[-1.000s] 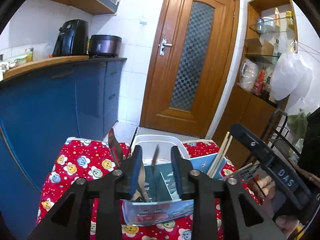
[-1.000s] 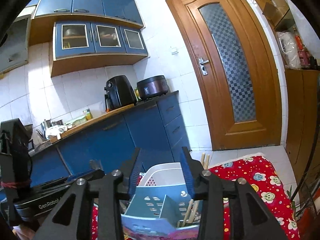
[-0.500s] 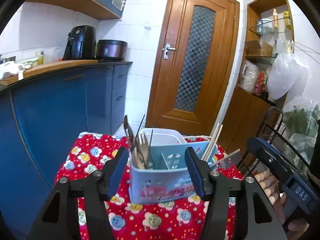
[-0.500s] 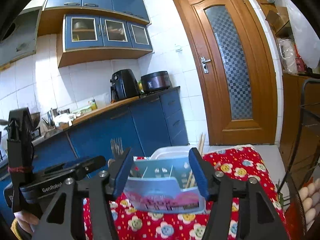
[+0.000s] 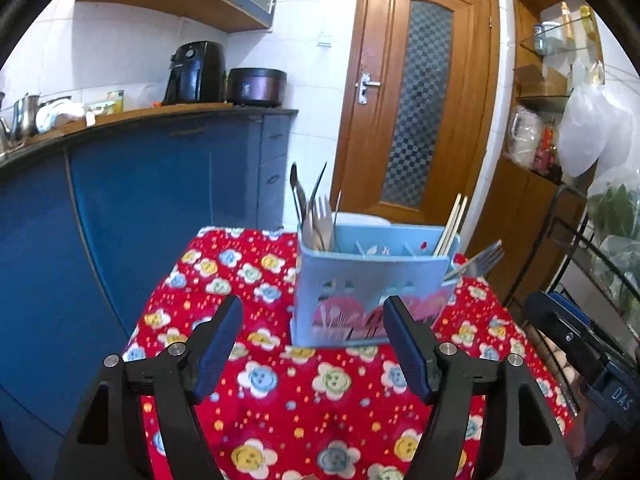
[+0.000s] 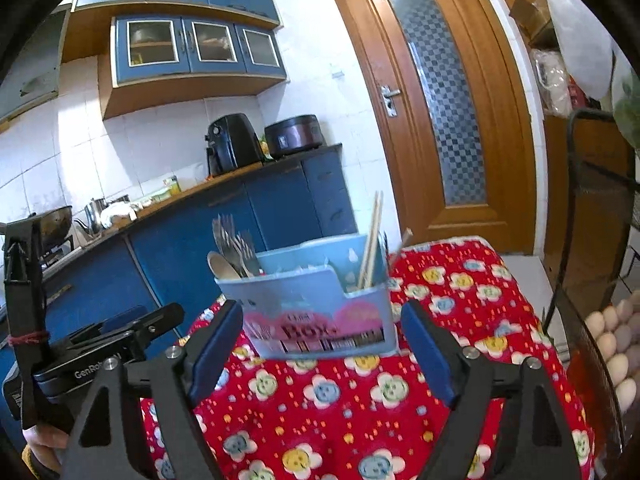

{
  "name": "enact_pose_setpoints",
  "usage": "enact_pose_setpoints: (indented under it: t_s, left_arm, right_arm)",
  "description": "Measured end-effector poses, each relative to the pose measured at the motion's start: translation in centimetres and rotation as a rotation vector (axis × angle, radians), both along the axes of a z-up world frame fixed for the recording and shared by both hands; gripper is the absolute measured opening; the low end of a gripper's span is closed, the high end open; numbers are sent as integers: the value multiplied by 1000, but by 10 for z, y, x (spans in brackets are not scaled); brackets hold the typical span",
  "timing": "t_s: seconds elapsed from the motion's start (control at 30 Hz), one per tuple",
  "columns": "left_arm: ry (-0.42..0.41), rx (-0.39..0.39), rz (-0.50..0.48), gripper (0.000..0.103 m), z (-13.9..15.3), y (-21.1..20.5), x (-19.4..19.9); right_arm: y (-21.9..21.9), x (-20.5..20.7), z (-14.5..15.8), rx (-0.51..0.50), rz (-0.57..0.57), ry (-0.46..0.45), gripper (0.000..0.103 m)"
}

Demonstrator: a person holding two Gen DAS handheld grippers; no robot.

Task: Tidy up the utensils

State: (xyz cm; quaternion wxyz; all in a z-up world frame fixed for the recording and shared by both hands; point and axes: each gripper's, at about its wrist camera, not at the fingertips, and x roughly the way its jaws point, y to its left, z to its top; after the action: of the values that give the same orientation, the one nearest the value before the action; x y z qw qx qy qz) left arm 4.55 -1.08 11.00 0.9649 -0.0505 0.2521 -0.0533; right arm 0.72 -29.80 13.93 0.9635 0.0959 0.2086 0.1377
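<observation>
One light-blue utensil caddy (image 5: pixel 372 280) is standing upright at the far middle of the red flowered tablecloth (image 5: pixel 280 400); forks and spoons (image 5: pixel 318 220) are leaning in its left compartment, chopsticks (image 5: pixel 452 224) in its right; a fork (image 5: pixel 478 260) is jutting out beside its right wall; the left gripper (image 5: pixel 316 344) and right gripper (image 6: pixel 322 346) are hovering near it, jaws spread wide, gripping nothing; blue cabinets (image 5: pixel 160 184) are running along the left.
</observation>
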Motion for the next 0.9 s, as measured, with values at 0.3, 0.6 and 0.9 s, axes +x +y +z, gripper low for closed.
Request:
enact_pose_setpoints:
  t_s: [0.3, 0.6, 0.9]
  left_arm:
    - [52, 51, 14, 74, -29, -8, -6]
    - [78, 66, 25, 74, -45, -10, -7]
    - [77, 77, 23, 74, -51, -12, -6]
  right_arm:
    - [-2, -10, -31, -22, -22, 72, 83]
    - [0, -13, -53, -50, -34, 113, 83]
    - [0, -12, -59, -44, -37, 133, 83]
